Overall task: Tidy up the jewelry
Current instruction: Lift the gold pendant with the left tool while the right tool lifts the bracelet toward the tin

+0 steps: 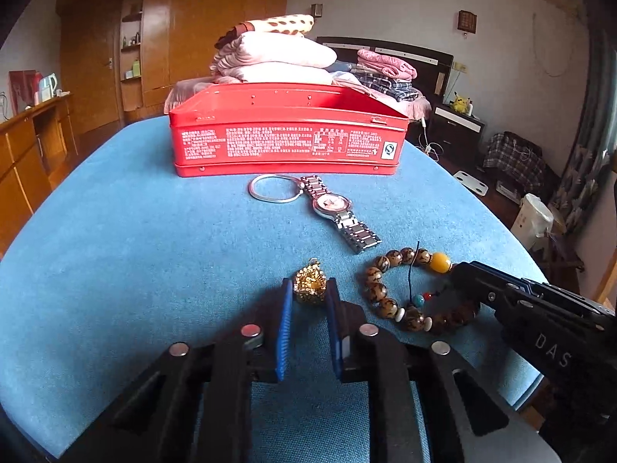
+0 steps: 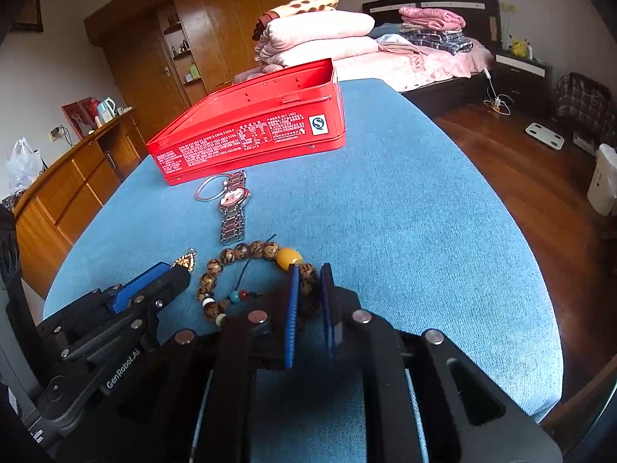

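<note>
On the blue table, my left gripper (image 1: 309,289) is shut on a gold pendant (image 1: 308,285), which rests on the cloth; the pendant also shows in the right wrist view (image 2: 186,261). My right gripper (image 2: 309,274) is shut on the brown bead bracelet (image 2: 239,254), pinching beads beside its amber bead (image 2: 290,257); the bracelet also shows in the left wrist view (image 1: 385,281). A silver watch (image 1: 339,212) and a silver bangle (image 1: 272,189) lie before the open red tin box (image 1: 287,139).
The table's right edge (image 2: 532,270) drops to a wooden floor. A bed with folded blankets (image 1: 277,58) stands behind the box. A wooden dresser (image 1: 27,154) runs along the left.
</note>
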Available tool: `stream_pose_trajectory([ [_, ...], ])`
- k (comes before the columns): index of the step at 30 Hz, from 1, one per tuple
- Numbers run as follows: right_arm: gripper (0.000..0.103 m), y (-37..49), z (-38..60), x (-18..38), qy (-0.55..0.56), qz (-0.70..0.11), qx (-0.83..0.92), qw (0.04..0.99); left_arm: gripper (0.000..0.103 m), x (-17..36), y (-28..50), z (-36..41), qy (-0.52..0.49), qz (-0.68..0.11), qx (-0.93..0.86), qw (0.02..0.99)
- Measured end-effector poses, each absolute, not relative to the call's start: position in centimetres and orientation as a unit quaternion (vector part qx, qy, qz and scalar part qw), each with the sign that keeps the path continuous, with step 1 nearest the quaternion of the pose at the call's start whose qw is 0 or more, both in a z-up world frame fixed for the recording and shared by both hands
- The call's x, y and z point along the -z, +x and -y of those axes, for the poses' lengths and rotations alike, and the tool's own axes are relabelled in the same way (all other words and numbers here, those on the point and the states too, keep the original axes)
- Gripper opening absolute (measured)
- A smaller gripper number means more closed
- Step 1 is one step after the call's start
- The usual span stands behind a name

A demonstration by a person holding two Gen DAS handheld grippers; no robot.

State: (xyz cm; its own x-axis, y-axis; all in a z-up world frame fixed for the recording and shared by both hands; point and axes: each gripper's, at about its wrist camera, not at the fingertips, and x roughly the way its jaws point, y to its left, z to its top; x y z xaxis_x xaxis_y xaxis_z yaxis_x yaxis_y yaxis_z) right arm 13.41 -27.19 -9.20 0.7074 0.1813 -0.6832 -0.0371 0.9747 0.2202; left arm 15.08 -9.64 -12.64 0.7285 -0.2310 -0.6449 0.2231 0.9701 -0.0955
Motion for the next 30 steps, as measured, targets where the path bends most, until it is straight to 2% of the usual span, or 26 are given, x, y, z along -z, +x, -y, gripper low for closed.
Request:
stream_pose_trajectory([
  [16, 0.01, 13.4, 27.0, 9.0, 0.103, -0.373, -0.071, 0.919, 0.013, 12.1, 14.9, 7.5, -0.021, -0.341, 0.105, 0.934],
  [30, 0.01, 13.2, 25.7, 5.3, 0.136, -0.318, -0.12, 0.931, 0.013, 9.5, 14.8, 5.9, -0.028, -0.314, 0.094, 0.944],
])
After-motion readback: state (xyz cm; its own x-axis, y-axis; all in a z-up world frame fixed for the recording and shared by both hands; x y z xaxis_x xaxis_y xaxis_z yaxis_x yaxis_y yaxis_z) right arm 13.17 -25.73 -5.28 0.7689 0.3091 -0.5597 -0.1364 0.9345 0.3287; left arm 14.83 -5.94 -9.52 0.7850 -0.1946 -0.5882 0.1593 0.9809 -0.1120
